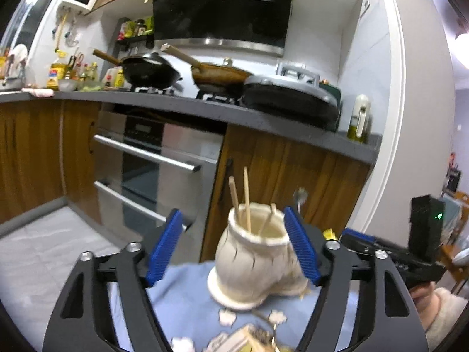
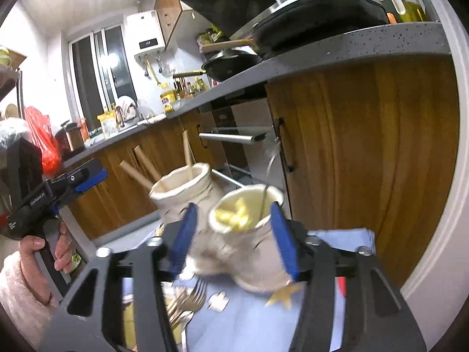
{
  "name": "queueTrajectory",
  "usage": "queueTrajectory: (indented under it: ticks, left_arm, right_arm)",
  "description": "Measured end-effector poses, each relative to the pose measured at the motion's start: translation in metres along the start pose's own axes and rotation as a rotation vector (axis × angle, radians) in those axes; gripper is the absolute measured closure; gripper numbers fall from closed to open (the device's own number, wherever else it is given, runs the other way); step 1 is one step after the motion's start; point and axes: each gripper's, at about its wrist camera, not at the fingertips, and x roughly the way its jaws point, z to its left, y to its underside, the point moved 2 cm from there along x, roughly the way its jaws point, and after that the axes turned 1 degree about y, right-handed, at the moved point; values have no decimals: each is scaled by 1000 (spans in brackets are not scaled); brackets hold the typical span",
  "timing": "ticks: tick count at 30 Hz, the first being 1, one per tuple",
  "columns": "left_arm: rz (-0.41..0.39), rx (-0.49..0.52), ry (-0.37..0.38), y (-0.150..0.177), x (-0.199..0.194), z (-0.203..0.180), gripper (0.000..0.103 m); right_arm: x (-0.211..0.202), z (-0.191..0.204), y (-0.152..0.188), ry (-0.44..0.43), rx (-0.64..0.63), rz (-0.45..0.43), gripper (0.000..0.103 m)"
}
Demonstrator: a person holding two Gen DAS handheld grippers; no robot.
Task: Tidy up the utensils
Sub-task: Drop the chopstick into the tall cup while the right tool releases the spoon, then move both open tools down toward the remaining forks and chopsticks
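Note:
A cream ceramic holder [image 1: 252, 255] with two joined pots stands on a blue flowered cloth [image 1: 187, 287]. Wooden chopsticks [image 1: 246, 196] stick out of one pot. My left gripper [image 1: 234, 249] is open, its blue pads on either side of the holder, the left pad well clear of it. In the right wrist view, my right gripper [image 2: 234, 242] is open around the other pot [image 2: 255, 246], which has a yellow inside and holds a thin metal utensil [image 2: 268, 176]. The chopstick pot [image 2: 176, 193] stands behind it. Several forks [image 2: 190, 296] lie on the cloth below the right gripper.
A wooden cabinet [image 2: 366, 146] and an oven [image 1: 152, 170] stand close behind the holder. Above them, a grey counter [image 1: 205, 108] carries pans and a griddle. A person's hand [image 2: 44, 252] holds the left gripper at the left.

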Motion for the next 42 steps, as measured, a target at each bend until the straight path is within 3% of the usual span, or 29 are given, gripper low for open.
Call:
queueTrajectory:
  ticks: [3,5,8,17,23,26,33,34,38,42]
  left_arm:
    - [28,10,-54,14,-13,-4,23]
    - [46,12,-88,26,-21,-8,14]
    - [70,10,-123,47,-29,-15,10]
    - [152,-51,-248,99,-25,-7,8]
    - [210,-71,-308,110,-16,5,8]
    - [235,-83,-299,114,-13,7,8]
    - [328,-33,-299,127,-4,3,8]
    - [337,-43,-291,127,-3,4,8]
    - [342,-93,-261,128,-5,12,8]
    - [346,-133,-243,129,-5,18,8]
  right_arm:
    - [-9,15,12,8,1,7,39]
    - [-13,23,20,10,-11,15,30]
    - [-14,35,36,45,-66,46,29]
    - [-6,33,66,72,-82,134,28]
    - [5,34,80,60,-71,206,28]
    - [11,37,84,54,-66,232,28]
    - [25,49,91,28,-68,296,42]
    - [29,52,93,22,-63,317,50]
    - [43,59,100,39,-74,365,58]
    - [59,63,102,54,-33,418,58]
